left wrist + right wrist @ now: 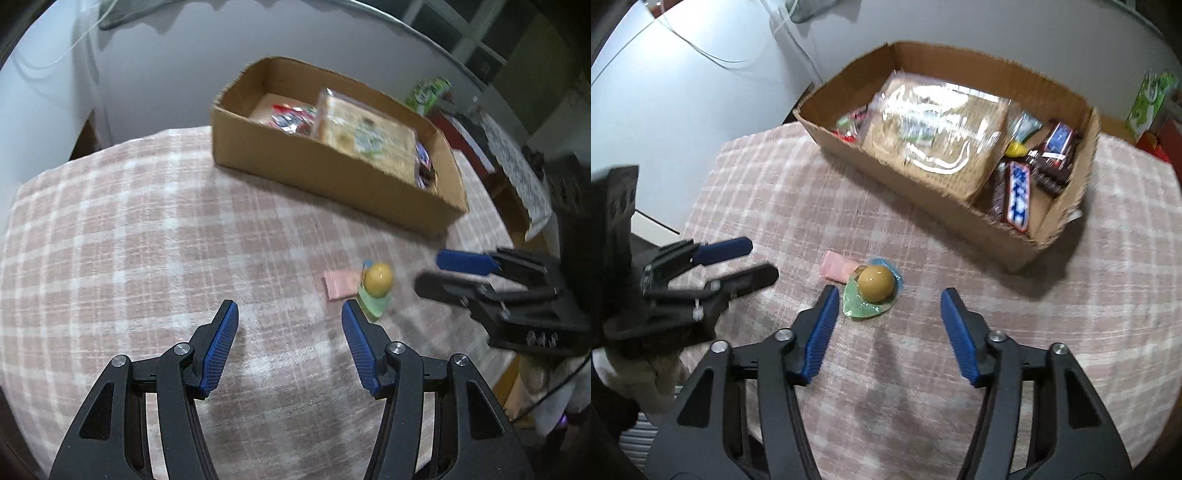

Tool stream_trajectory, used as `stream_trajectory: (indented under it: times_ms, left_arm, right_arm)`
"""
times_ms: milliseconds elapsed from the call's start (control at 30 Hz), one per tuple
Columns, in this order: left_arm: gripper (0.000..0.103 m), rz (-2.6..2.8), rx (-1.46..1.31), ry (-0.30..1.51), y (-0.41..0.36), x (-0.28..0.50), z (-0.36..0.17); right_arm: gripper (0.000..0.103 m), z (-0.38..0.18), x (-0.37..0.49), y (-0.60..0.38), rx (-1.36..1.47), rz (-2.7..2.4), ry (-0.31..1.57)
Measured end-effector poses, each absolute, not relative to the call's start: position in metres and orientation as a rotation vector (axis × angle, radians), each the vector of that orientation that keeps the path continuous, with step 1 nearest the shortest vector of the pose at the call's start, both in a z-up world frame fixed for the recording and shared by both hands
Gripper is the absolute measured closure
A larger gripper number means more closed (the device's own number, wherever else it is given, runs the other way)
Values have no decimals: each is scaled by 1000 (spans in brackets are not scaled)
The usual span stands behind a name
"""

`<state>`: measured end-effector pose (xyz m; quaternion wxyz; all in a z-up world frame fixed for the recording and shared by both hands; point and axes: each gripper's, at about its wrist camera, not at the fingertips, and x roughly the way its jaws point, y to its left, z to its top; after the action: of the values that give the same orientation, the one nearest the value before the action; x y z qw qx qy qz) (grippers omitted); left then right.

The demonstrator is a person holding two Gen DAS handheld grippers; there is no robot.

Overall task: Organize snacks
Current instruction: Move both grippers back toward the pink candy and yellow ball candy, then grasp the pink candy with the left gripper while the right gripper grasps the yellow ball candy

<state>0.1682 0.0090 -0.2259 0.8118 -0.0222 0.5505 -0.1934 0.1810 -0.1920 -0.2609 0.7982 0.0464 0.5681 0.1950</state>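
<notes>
The green snack cup [870, 301], with a round tan ball-shaped top [876, 282], is sitting upright on the pink plaid tablecloth [960, 398], well in front of the cardboard box [923, 192]. A small pink packet [837, 266] is lying on the cloth touching the cup on the side toward the box.

The right gripper [888, 301] is hovering over the cloth with its jaws spread wide and gripping nothing — the cup is sitting just inside its left blue pad [820, 332], apart from both pads. The left gripper [289, 314] is likewise standing wide open and empty; in its own view the cup [373, 300] is lying just beyond its right fingertip, outside the gap. Each gripper is also showing in the other's view, at the far side of the cup from the viewer.

The cardboard box is resting on the cloth, already holding a large clear-wrapped flat pack [934, 136] across its middle, dark chocolate bars [1049, 155] and a blue-and-white bar [1019, 197] at one end, and small red-and-green wrappers [849, 127] at the other. A green-and-white carton [1150, 105] is standing beyond the box, off the table.
</notes>
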Motion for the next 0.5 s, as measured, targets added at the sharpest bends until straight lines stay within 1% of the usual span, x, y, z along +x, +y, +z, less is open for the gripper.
stream_trajectory:
  times_ms: [33,167,300,367,400,500]
  left_arm:
    - [47,-431,-29,1182,5,169,-229]
    - [52,-465,28,1193,-6,172,-239]
    - [52,-492,72,1197,-18,175,-245]
    - [52,-499,79,1199,-20,175,-247]
    - [52,-503,79,1200,-20,175,-248]
    - [52,-516,92,1200,-28,181,-249]
  right_arm:
    - [48,-264,183,-191,106,417,1225]
    - [51,-276,191,-185,117,411,1244]
    - [52,-283,197,-177,115,406,1247]
    - [57,-288,200,-172,107,407,1255]
    - [62,-290,201,-170,97,406,1261]
    - [63,-291,203,-163,64,406,1254]
